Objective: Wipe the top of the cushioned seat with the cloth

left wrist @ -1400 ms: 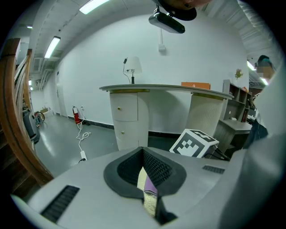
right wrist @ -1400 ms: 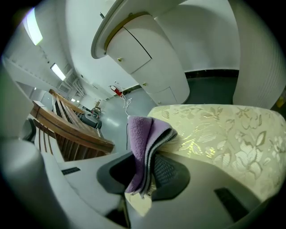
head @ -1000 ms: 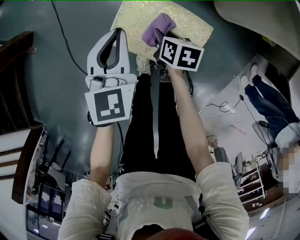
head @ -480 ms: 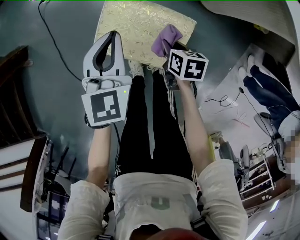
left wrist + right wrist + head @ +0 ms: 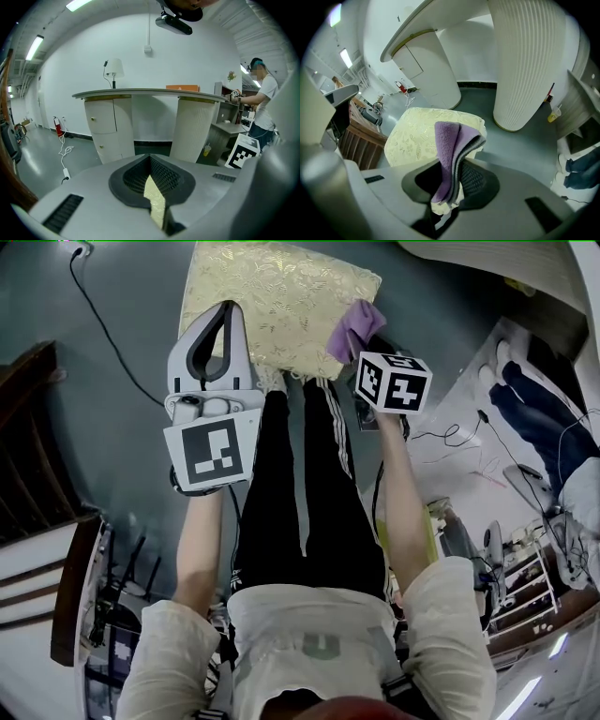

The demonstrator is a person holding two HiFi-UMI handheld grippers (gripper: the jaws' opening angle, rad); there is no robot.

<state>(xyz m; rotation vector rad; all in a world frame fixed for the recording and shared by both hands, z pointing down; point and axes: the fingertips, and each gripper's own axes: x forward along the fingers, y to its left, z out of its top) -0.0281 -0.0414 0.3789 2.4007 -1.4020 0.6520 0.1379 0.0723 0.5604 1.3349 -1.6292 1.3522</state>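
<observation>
Cloth (image 5: 354,326) is arriving at the right corner of the seat (image 5: 272,292)

The left hand-held gripper (image 5: 228,310) is hanging over the seat's near left edge, jaws together and empty; its own view is showing only a sliver of yellow seat between them. The cloth has been sliding from the middle of the near edge to the right corner, so I judge one pass is ending. Only the right gripper view is showing the right hand-held gripper (image 5: 452,183) clamped on the folded purple cloth; whether the cloth is touching the seat, I cannot tell.

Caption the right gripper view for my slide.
Right gripper with its jaws shut on a folded purple cloth, the cream patterned cushioned seat beyond it, beside a fluted white column.
</observation>
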